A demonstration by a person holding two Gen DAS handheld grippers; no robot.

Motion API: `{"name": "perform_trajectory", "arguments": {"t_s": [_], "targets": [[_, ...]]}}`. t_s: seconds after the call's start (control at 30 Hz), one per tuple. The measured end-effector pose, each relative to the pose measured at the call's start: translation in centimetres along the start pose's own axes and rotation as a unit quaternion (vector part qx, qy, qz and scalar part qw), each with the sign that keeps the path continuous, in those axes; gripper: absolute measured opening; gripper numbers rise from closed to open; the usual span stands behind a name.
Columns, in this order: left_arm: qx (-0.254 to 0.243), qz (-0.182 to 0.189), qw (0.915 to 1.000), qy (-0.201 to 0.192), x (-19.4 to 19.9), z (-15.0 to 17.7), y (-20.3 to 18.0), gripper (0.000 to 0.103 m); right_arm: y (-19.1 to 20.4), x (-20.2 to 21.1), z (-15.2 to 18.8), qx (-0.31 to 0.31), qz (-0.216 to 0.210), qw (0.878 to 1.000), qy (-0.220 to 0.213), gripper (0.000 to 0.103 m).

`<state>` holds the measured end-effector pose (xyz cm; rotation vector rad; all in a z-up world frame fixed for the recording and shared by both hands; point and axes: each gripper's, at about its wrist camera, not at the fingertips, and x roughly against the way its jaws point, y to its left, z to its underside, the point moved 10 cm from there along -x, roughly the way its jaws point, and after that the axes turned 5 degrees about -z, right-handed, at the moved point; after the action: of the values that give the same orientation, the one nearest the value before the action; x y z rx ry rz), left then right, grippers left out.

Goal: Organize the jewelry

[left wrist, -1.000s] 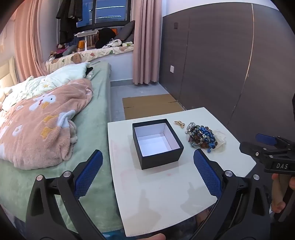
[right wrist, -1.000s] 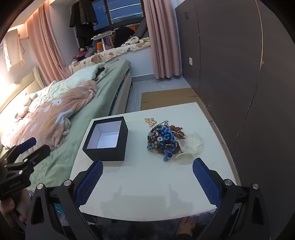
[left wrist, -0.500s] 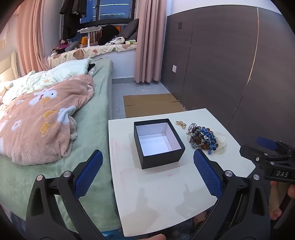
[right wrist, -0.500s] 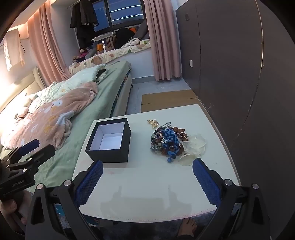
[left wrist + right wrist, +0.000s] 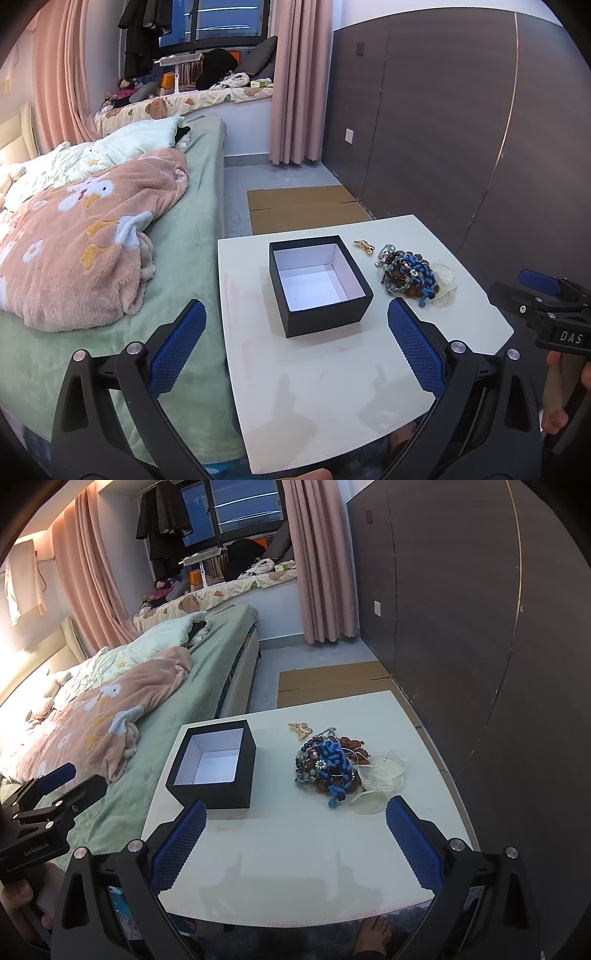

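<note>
An open black box [image 5: 318,284] with a white inside stands empty on the white table [image 5: 325,384]; it also shows in the right wrist view [image 5: 214,764]. A tangled pile of blue and brown beaded jewelry [image 5: 406,273] lies right of it, on clear plastic bags; the pile also shows in the right wrist view [image 5: 328,766]. A small gold brooch [image 5: 364,245] lies behind the pile, also seen in the right wrist view [image 5: 301,729]. My left gripper [image 5: 295,354] is open and empty, near the table's front. My right gripper [image 5: 293,843] is open and empty, in front of the pile.
A bed [image 5: 110,229] with a pink blanket and green sheet stands left of the table. A flat cardboard sheet [image 5: 306,208] lies on the floor behind the table. A dark panelled wall [image 5: 461,129] runs along the right.
Both grippers have moved slightly closer to the table and the views have shifted a little. Nothing on the table has moved.
</note>
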<state>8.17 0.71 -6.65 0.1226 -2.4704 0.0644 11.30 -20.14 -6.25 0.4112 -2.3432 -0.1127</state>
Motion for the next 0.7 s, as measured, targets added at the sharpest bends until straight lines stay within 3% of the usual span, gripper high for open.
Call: {"name": "perform_trajectory", "arguments": {"t_s": [0.7], "targets": [[-0.006,0.006,0.9999,0.008,-0.71,0.01,-0.89,0.098,-0.78,-0.02,-0.07,-0.002,0.011,1.000,0.000,0.096]]}}
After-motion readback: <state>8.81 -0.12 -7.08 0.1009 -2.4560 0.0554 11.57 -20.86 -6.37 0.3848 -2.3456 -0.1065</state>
